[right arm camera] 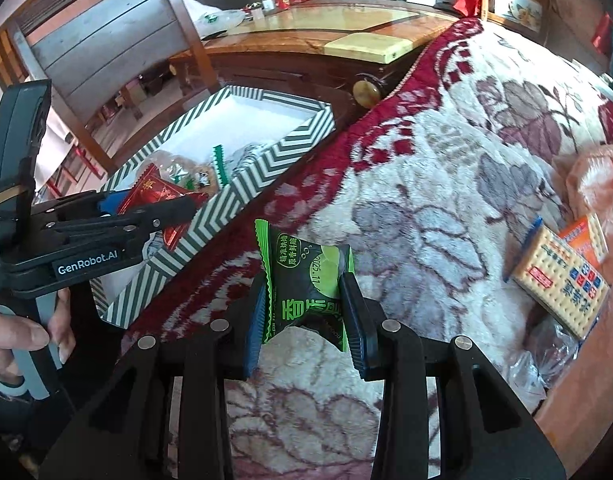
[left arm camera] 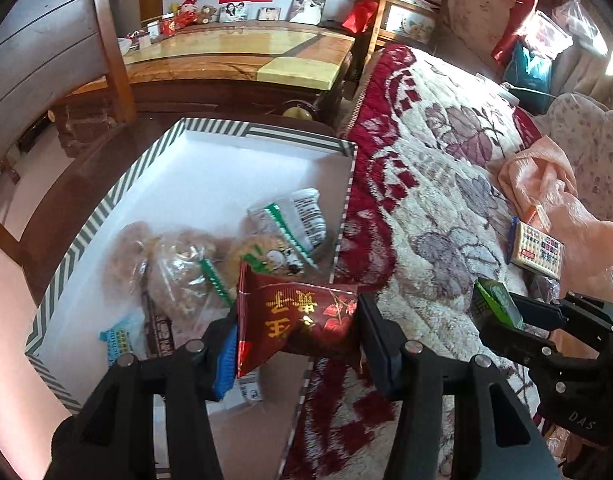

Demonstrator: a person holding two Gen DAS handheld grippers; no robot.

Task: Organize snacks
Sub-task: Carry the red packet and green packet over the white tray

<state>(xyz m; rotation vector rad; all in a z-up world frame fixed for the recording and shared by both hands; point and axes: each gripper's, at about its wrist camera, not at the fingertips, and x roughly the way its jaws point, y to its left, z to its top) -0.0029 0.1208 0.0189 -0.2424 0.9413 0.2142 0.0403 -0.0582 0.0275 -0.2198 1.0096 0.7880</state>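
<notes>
My left gripper (left arm camera: 298,336) is shut on a red snack packet (left arm camera: 298,316) with gold writing, held over the near right corner of the striped box (left arm camera: 118,188). The box holds several snacks: clear bags of round cookies (left arm camera: 178,268) and green-and-white packets (left arm camera: 290,216). My right gripper (right arm camera: 304,312) is shut on a green and black snack packet (right arm camera: 306,280), held above the floral blanket (right arm camera: 426,184) right of the box (right arm camera: 266,160). The right gripper also shows at the right of the left wrist view (left arm camera: 506,312).
A cracker pack (right arm camera: 558,284) and an orange packet (right arm camera: 586,240) lie on the blanket at right by a peach cloth (left arm camera: 554,196). A clear bag (right arm camera: 546,352) lies below them. A marble-topped cabinet (left arm camera: 242,56) and a wooden chair (left arm camera: 110,40) stand behind the box.
</notes>
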